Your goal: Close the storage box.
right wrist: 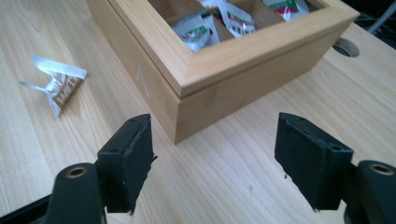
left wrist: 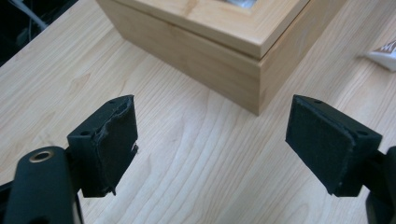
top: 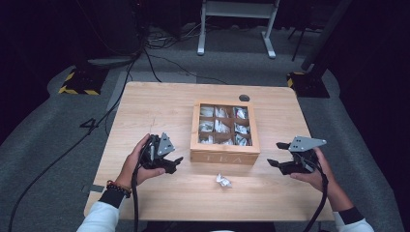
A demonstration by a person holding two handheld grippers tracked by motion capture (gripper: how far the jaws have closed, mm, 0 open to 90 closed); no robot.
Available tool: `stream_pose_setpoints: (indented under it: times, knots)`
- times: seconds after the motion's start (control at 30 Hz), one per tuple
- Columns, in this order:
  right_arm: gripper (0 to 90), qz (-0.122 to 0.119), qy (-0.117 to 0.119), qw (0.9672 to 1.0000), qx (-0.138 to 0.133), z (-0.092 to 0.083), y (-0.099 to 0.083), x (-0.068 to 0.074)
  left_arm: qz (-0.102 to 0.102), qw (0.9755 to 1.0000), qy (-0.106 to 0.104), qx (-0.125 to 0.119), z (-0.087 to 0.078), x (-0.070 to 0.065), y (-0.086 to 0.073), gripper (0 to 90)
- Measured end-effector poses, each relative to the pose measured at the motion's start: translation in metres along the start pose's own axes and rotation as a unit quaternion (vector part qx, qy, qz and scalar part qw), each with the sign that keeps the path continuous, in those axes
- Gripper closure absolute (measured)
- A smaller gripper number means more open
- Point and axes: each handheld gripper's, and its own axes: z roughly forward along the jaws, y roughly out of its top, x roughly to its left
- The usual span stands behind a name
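On the wooden surface (top: 145,106) the lidded tea box (top: 225,133) sits mid-way between both claws. The left claw (top: 175,162) and right claw (top: 278,153) flank it, each wide open and empty. A loose tea packet (top: 223,181) lies just before the box.

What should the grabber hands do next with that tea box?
Probably bring both grippers in to the tea box and lift its lid. The lid looks shut, a loose tea bag lies on the table in front, and the left gripper and right gripper sit open at either side of the box, holding nothing.
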Motion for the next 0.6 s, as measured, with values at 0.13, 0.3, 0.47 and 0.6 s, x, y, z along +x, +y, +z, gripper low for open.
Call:
stream_pose_setpoints:
  times: [0.13,0.3,0.47,0.6]
  knots:
    - [28.4,-0.004,-0.009,0.9999,0.013,-0.003,-0.008,0.001,-0.001,1.0,0.005,0.004,-0.003,0.002,-0.008,17.2]
    - [28.0,-0.002,-0.012,0.9998,0.017,-0.007,-0.019,0.002,0.005,0.9998,0.008,0.018,-0.004,0.0,-0.019,18.2]
    - [27.7,0.012,-0.028,0.9993,0.022,-0.011,-0.032,-0.001,-0.001,0.9997,0.008,0.023,-0.006,-0.002,-0.029,18.2]
    - [27.3,0.035,-0.036,0.9985,0.022,-0.013,-0.044,-0.005,-0.006,0.9997,0.004,0.023,-0.008,-0.004,-0.041,17.4]
